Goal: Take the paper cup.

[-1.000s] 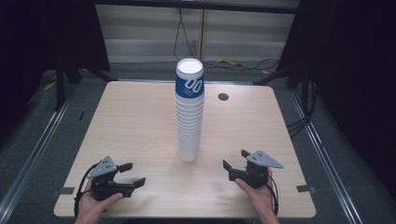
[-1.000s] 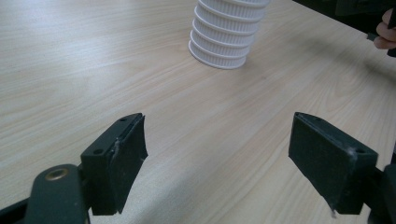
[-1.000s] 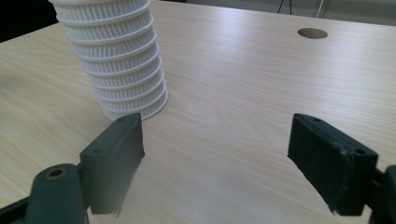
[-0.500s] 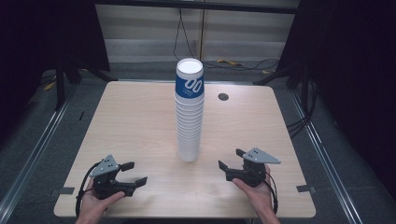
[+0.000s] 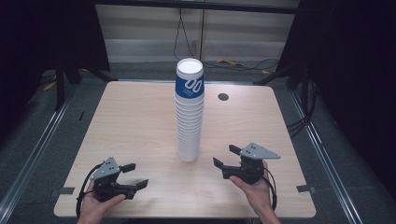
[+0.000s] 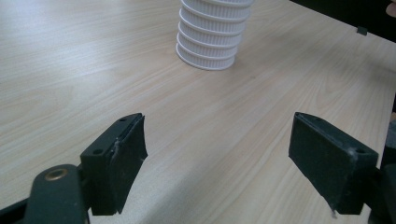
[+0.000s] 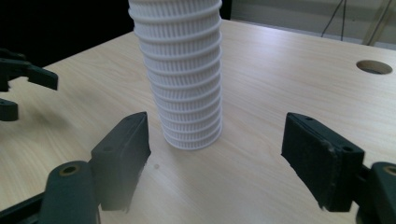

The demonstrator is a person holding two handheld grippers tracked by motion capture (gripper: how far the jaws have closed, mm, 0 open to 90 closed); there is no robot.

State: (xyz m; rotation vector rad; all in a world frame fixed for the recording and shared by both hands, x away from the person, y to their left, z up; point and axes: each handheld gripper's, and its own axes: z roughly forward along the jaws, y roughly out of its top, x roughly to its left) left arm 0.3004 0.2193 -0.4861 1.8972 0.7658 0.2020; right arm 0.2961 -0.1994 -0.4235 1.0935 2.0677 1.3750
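At the bottom of the high view we see the two grippers low over the wooden table [image 5: 130, 121], one in each hand; the left gripper [image 5: 132, 176] sits at lower left with its jaws spread wide and nothing between them; the right gripper [image 5: 226, 157] sits at lower right, likewise wide and empty, and we judge it the nearer of the two to the stack of cups [image 5: 189, 112]. That stack stands upright at the middle of the frame, its long axis vertical, its base on the table just above and between the two grippers; from the right gripper view the stack's base rises close ahead, slightly left of centre between the jaws, so we judge a short forward reach would bring it in; from the left gripper view the base lies farther off, at upper centre. The top cup carries a blue band with large white figures that read as "00"; smaller print beneath is too small to read. Beyond, at the upper right of the table, lies a round cable hole [image 5: 223, 97].
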